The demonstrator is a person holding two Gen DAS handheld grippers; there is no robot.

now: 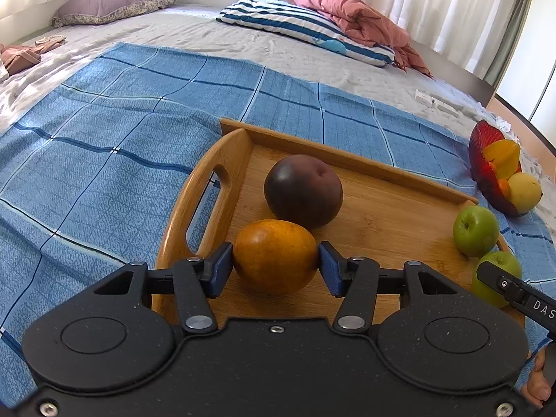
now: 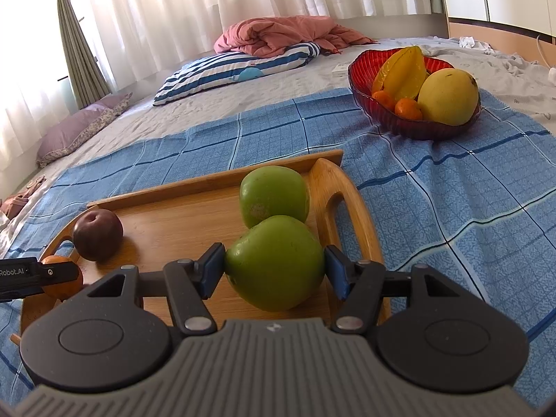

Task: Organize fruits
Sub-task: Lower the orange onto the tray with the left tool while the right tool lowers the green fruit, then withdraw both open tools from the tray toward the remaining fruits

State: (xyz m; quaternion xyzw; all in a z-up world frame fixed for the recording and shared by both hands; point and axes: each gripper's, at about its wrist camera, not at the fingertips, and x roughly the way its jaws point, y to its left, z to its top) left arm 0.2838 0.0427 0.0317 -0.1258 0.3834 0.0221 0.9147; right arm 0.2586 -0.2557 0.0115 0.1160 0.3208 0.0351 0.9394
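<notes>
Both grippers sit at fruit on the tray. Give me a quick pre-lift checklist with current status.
1. Left gripper pads on orange: ok.
2. Right gripper pads on near green apple: ok.
3. Far green apple clear of the held one: not ok, touching.
4. Dark plum clear of the orange: cannot tell.
5. Room in red bowl: cannot tell.
6. Grip firmness: cannot tell.

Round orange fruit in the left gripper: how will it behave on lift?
The round orange fruit looks firm and smooth, so it may slip: the blue pads of the left gripper meet only its curved sides. If dropped, it would probably roll across the flat wooden tray toward the dark plum.
</notes>
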